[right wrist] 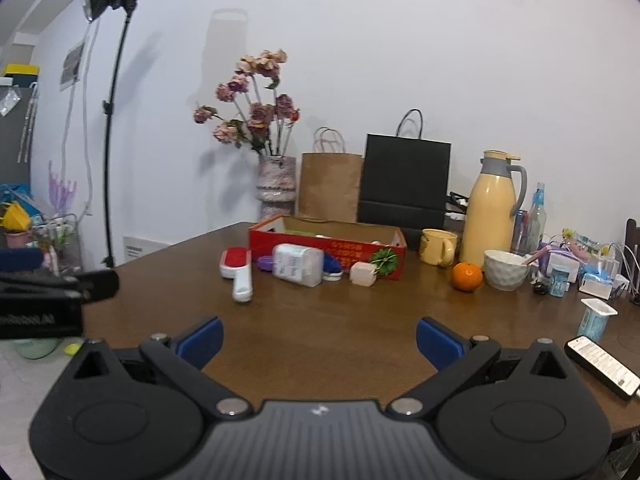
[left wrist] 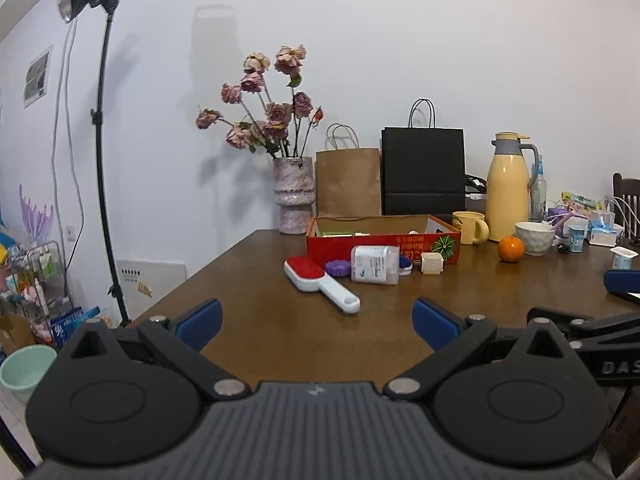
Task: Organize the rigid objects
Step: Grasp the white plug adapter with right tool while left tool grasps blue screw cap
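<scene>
Left gripper [left wrist: 316, 318] and right gripper [right wrist: 320, 336]: blue-padded jaws spread wide, gripping nothing, above the brown wooden table [left wrist: 280, 320]. Ahead, before the red cardboard box [left wrist: 384, 242]: red-and-white lint brush [left wrist: 320, 282], toppled white plastic bottle [left wrist: 374, 265], purple disc [left wrist: 338, 267], cream cube [left wrist: 431, 263].

The purple disc [left wrist: 338, 267] and the blue-and-white piece [left wrist: 405, 267] lie partly hidden behind the white bottle [left wrist: 374, 264] in front of the red box [left wrist: 384, 242]. What lies inside the box is mostly screened by its front wall, and the print on that wall is too small to read. At the right edge of the left wrist view, the right gripper [left wrist: 624, 284] is cut off. At the lower right of the right wrist view, the remote [right wrist: 604, 366] runs behind the gripper body.
</scene>
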Demonstrator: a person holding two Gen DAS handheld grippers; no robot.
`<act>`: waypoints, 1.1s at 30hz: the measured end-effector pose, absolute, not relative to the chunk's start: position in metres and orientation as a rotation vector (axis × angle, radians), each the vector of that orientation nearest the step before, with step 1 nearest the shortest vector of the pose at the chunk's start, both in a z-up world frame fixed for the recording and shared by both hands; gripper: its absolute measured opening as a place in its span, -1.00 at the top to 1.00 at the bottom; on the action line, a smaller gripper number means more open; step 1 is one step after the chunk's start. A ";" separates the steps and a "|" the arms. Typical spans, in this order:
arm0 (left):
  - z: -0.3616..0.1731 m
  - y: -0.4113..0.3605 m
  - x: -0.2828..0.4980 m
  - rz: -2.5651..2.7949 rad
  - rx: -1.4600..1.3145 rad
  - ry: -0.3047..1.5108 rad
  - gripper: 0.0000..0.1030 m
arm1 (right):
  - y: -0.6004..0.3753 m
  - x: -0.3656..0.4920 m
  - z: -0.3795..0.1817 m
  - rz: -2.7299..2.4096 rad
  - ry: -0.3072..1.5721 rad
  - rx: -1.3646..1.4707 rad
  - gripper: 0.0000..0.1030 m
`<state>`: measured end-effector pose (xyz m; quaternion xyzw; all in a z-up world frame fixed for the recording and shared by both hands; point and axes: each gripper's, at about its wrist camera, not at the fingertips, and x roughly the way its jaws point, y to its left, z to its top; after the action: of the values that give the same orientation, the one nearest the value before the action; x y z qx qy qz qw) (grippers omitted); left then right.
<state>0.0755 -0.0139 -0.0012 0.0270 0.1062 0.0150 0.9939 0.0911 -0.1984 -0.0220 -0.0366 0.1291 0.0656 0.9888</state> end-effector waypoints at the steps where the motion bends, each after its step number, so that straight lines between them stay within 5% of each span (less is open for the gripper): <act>1: 0.000 -0.016 0.083 0.017 0.062 0.213 -1.00 | -0.200 0.100 -0.022 0.130 0.265 -0.065 -1.00; 8: 0.005 -0.027 0.139 -0.060 0.080 0.225 -1.00 | -0.213 0.166 -0.015 0.143 0.286 -0.029 -0.99; 21: 0.010 -0.033 0.283 -0.147 0.075 0.353 -1.00 | -0.235 0.309 -0.001 0.196 0.396 0.051 -0.48; 33: 0.007 -0.058 0.423 -0.268 0.057 0.515 -1.00 | -0.257 0.442 -0.019 0.196 0.550 0.074 -0.33</act>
<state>0.4231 -0.0579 0.0074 0.0282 0.2540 -0.1321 0.9577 0.4421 -0.2566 -0.0193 0.0363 0.2712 0.0967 0.9570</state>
